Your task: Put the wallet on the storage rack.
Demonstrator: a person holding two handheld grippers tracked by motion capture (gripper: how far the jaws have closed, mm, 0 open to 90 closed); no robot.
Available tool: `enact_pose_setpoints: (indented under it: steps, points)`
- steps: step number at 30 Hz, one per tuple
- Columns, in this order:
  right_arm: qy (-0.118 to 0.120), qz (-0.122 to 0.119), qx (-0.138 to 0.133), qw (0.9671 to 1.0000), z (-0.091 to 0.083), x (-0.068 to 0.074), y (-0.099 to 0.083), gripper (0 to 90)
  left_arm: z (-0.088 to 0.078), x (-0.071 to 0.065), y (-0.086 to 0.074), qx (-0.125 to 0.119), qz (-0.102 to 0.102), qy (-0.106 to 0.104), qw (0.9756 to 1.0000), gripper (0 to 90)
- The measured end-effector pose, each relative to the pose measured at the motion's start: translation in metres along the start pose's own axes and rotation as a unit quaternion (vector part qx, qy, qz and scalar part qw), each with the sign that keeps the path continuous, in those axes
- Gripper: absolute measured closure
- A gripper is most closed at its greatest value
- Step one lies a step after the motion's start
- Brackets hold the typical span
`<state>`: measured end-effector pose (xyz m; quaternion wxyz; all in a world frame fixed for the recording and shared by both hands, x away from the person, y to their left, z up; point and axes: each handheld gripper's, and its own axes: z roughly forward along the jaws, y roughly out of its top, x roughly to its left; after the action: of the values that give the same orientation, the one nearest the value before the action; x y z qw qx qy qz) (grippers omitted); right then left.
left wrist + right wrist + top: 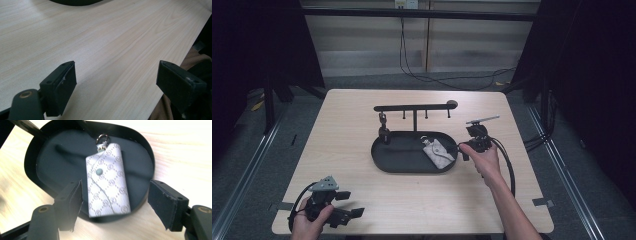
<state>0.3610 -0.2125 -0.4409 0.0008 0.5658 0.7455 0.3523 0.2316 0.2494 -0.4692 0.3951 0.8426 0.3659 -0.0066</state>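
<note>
A white patterned key pouch point(438, 151) with a snap and a metal ring lies flat in the right end of a black oval tray point(397, 157). In the right gripper view the pouch point(107, 182) rests on the tray floor point(57, 162), its ring end pointing away. My right gripper point(463, 151) hovers at the tray's right rim. Its jaws point(115, 187) stand apart on either side of the pouch without touching it. My left gripper point(354, 204) is open over bare tabletop near the front left corner, with nothing between its pads point(116, 77).
A black stand with a hook bar point(414, 107) rises from the tray's back. A small dark item point(383, 125) hangs from its left hook. The tray's rim point(75, 2) shows at the top of the left gripper view. The table's front edge runs close to the left gripper.
</note>
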Motion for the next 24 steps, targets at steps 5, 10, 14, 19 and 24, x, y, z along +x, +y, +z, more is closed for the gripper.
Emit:
enact_pose_setpoints:
  steps: [5,10,14,19,24]
  points:
    - [-0.003,-0.003,-0.01,0.9999,-0.006,-0.003,-0.014,26.8,-0.001,0.0,0.0,-0.006,-0.003,0.002,1.0,16.2]
    - [-0.021,-0.011,-0.001,0.9997,-0.012,-0.005,-0.027,26.8,-0.002,0.0,0.0,-0.008,-0.006,0.001,0.9999,16.2]
    - [-0.024,-0.012,-0.009,0.9996,-0.019,-0.005,-0.036,26.9,-0.002,0.0,0.0,-0.008,-0.006,0.001,1.0,16.2]
    - [-0.024,-0.012,-0.019,0.9995,-0.027,-0.004,-0.048,26.9,-0.002,0.002,-0.001,0.0,-0.011,0.012,0.9999,16.3]
    - [-0.023,-0.018,-0.034,0.999,-0.038,-0.002,-0.068,26.9,-0.005,0.004,-0.001,-0.012,-0.018,0.009,0.9997,16.3]
